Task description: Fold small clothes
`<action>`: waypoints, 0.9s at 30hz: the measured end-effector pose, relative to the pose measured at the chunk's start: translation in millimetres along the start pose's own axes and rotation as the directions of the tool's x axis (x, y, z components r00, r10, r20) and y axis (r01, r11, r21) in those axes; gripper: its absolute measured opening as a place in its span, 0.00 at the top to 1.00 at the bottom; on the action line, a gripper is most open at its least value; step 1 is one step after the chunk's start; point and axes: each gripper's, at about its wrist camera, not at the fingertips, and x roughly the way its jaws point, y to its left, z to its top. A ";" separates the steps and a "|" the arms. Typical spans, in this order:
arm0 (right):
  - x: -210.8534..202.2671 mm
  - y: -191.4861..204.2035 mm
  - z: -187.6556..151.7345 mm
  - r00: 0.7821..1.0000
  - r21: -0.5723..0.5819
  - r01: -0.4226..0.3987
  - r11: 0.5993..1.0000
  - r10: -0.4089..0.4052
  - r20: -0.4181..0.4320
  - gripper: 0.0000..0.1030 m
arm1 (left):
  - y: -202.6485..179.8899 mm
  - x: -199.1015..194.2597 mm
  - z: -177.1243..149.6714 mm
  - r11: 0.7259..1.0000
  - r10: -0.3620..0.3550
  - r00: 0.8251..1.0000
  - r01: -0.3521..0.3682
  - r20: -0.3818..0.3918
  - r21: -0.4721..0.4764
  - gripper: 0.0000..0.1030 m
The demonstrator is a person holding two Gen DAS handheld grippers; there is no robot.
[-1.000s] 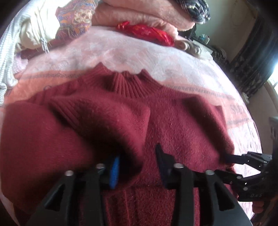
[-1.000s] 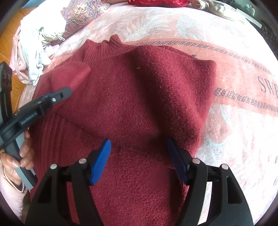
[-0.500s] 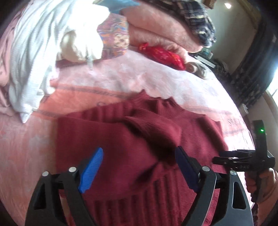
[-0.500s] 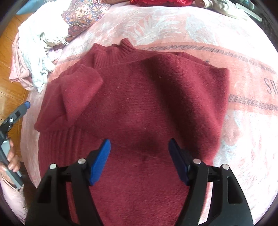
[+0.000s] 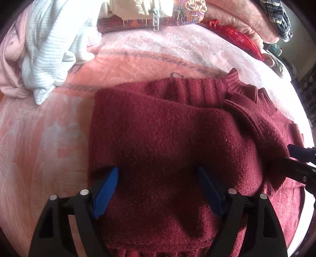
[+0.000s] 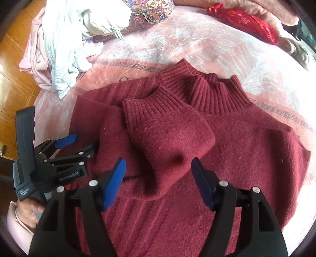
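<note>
A dark red, fuzzy knitted sweater point(image 6: 227, 142) with a ribbed high collar lies flat on a bed covered by a pink patterned blanket point(image 6: 177, 45). One sleeve is folded across the chest, its ribbed cuff point(image 6: 150, 102) lying just below the collar; the ribbed hem runs along the near edge. The left hand-held gripper point(image 5: 158, 189), with blue pads, hovers over the sweater's left side, its jaws narrowing slightly with nothing pinched between them. The right hand-held gripper point(image 6: 158, 181) hangs above the folded sleeve, jaws apart and clamping nothing; whether the pad tips brush the wool cannot be told. In the right wrist view a hand point(image 6: 31, 209) in a pale pink sleeve grips the left tool's handle at the bed's edge. A heap of white and pink laundry point(image 6: 59, 43) sits at the far left corner, near a paisley cushion point(image 6: 150, 9). A shiny red pouch point(image 6: 246, 23) lies at the far right.
</note>
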 end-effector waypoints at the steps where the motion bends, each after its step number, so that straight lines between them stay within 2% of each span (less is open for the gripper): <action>1: 2.6 4.5 1.3 1.000 -0.024 0.021 0.999 -0.021 0.015 0.48 | -2.2 -0.6 -0.9 1.000 0.007 1.000 -0.007 0.005 0.008 0.20; 2: 5.9 6.9 1.5 0.998 -0.043 0.054 0.998 -0.053 0.022 0.72 | -2.4 -1.1 -1.5 1.000 0.009 1.000 -0.009 0.008 0.012 0.20; 3: 8.2 6.4 0.2 0.996 -0.056 0.083 0.995 -0.082 0.021 0.82 | -1.6 -1.7 -2.2 1.000 0.005 1.000 -0.005 0.010 0.011 0.20; 4: 8.7 3.3 -1.2 0.996 -0.053 0.087 0.995 -0.086 0.029 0.89 | -0.4 -2.9 -2.9 1.000 -0.002 1.000 0.002 0.010 0.007 0.20; 7: -7.1 -22.5 -12.2 0.997 0.024 0.020 1.000 -0.022 0.074 0.91 | 7.1 -7.9 -4.9 0.999 -0.036 0.999 0.036 0.015 -0.022 0.20; 9: -21.6 -46.9 -27.2 0.995 0.089 -0.039 0.995 0.031 0.095 0.91 | 9.8 -11.9 -6.5 0.998 -0.047 0.999 0.047 0.018 -0.033 0.20; 12: -34.2 -85.2 -61.1 0.997 0.163 -0.055 0.985 0.045 0.063 0.85 | 7.3 -12.9 -10.1 0.999 -0.037 0.999 0.037 0.021 -0.015 0.20; 14: -35.9 -103.2 -82.4 1.000 0.174 -0.014 0.985 0.014 0.001 0.60 | 1.1 -12.1 -11.3 1.000 -0.009 1.000 0.009 0.026 0.005 0.20; 16: -37.0 -118.6 -101.5 0.999 0.160 0.032 0.987 -0.026 -0.043 0.59 | -4.5 -11.8 -11.3 1.000 0.017 0.999 -0.018 0.030 0.025 0.19; 18: -41.7 -135.0 -113.7 0.999 0.193 0.036 0.981 -0.030 -0.036 0.60 | -5.6 -13.6 -11.3 0.999 0.024 0.999 -0.025 0.027 0.027 0.19; 19: -46.2 -142.8 -115.9 1.000 0.220 0.019 0.975 -0.014 -0.026 0.60 | -4.9 -14.8 -10.7 1.000 0.018 1.000 -0.019 0.021 0.020 0.19; 22: -58.7 -158.3 -112.3 0.999 0.271 -0.030 0.962 0.025 0.022 0.49 | -2.0 -19.3 -6.4 1.000 -0.027 1.000 0.027 0.008 -0.013 0.20; 25: -55.1 -161.6 -98.3 0.997 0.277 -0.079 0.958 0.071 0.040 0.49 | -3.6 -22.8 -2.7 0.999 -0.044 0.999 0.044 0.016 -0.026 0.20; 27: -43.9 -162.7 -90.4 0.998 0.306 -0.059 0.950 0.058 0.012 0.50 | -5.3 -23.0 -2.2 0.999 -0.041 0.999 0.041 0.017 -0.028 0.20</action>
